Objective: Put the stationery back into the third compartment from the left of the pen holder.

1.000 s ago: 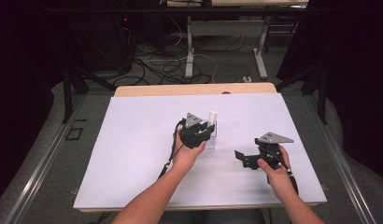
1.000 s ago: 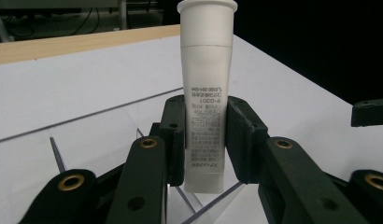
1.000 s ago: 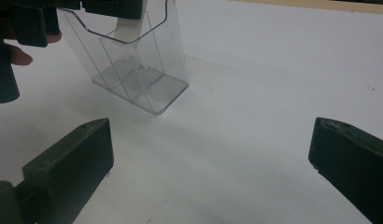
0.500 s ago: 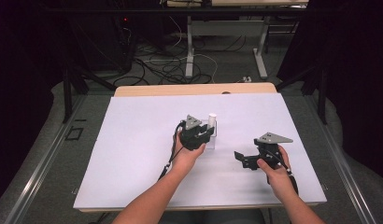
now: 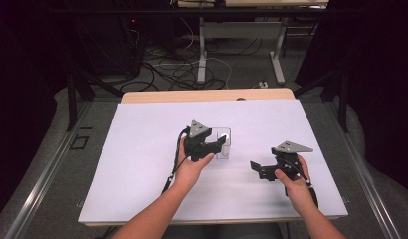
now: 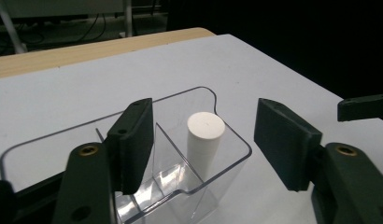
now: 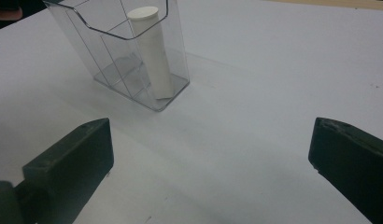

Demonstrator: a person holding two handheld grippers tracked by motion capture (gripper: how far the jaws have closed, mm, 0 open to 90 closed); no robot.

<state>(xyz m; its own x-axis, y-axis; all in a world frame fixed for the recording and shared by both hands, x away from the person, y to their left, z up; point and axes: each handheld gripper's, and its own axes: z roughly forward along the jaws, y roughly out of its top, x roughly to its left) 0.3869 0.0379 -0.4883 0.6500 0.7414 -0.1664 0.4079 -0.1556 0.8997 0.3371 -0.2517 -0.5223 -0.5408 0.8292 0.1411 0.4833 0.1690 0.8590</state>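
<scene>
A white cylinder (image 6: pixel 205 140) stands nearly upright, leaning slightly, in an end compartment of a clear divided holder (image 6: pixel 227 161) that sits on the white-covered bench (image 5: pixel 142 164), a little right of the bench's middle in the high view. The left gripper (image 6: pixel 203 140) is right at the holder: its fingers (image 6: pixel 133 140) have just been opening and now stand apart, one on either side of the cylinder's top, with a visible gap on both sides, so the cylinder is between them but not gripped. Its long axis runs up and down, roughly across the line of the fingers, so any re-grip would close on its round sides, while a release calls for lifting straight up and away along that axis so as not to tip it. The right gripper (image 7: pixel 208 168) rests low over the bench well apart from the holder, fingers spread wide on nothing, looking toward the holder (image 7: pixel 133 56) and cylinder (image 7: pixel 152 51) from a distance. The left hand (image 5: pixel 189 172) is plainly the nearer one; the right hand (image 5: pixel 296 184) sits off toward the bench's right edge. Judging from this, the placing of the cylinder looks done, and the left gripper needs only to clear the holder's rim.
</scene>
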